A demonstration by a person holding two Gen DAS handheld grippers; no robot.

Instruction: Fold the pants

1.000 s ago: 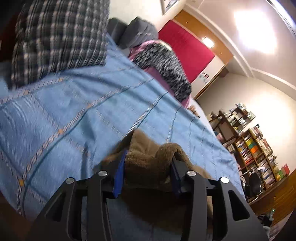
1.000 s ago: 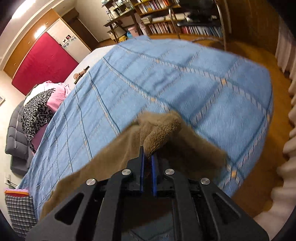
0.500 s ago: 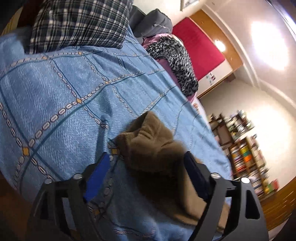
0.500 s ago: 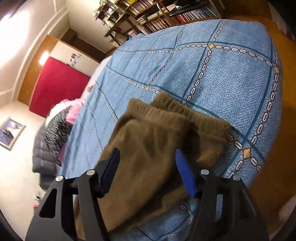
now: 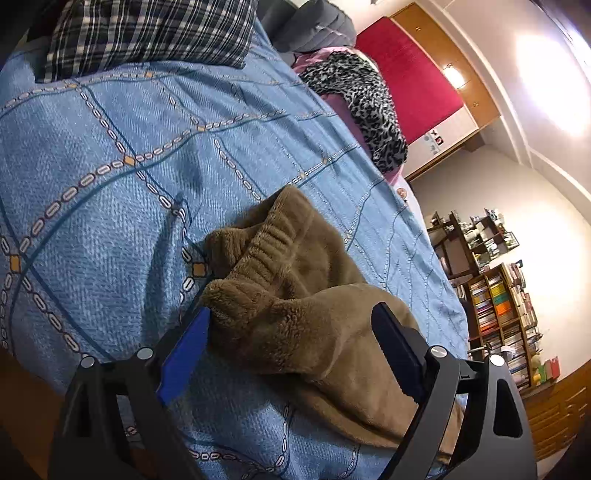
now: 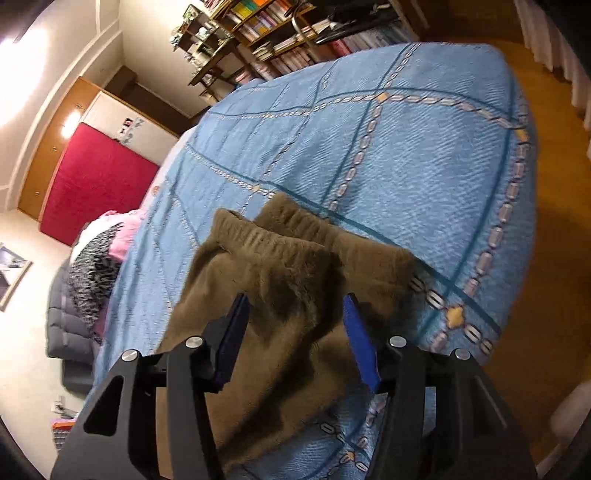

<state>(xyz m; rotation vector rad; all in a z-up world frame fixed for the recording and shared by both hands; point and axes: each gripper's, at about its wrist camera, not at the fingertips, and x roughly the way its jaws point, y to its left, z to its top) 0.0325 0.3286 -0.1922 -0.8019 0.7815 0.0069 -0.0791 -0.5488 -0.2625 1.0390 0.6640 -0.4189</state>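
your left gripper hangs over the brown fleece pants, its jaws spread wide; the blue pad of one finger sits just beside a bunched cuff-like fold, the other finger rests over the fabric farther right, and neither pad presses the cloth. your right gripper is poised above the same pants, its jaws closing with a stretch of the fleece lying between them, the pads apart from it on both sides. the pants lie on the blue quilted bedspread, near the bed's close edge, with the gathered elastic waistband doubled over itself and pointing toward the far side of the bed in the right wrist view. a plaid pillow sits at one end of the bedspread, a leopard-print throw drapes over pink bedding beyond it, and a red panel covers part of the far wall. bookshelves packed with books line the room's other side, above a wooden floor.
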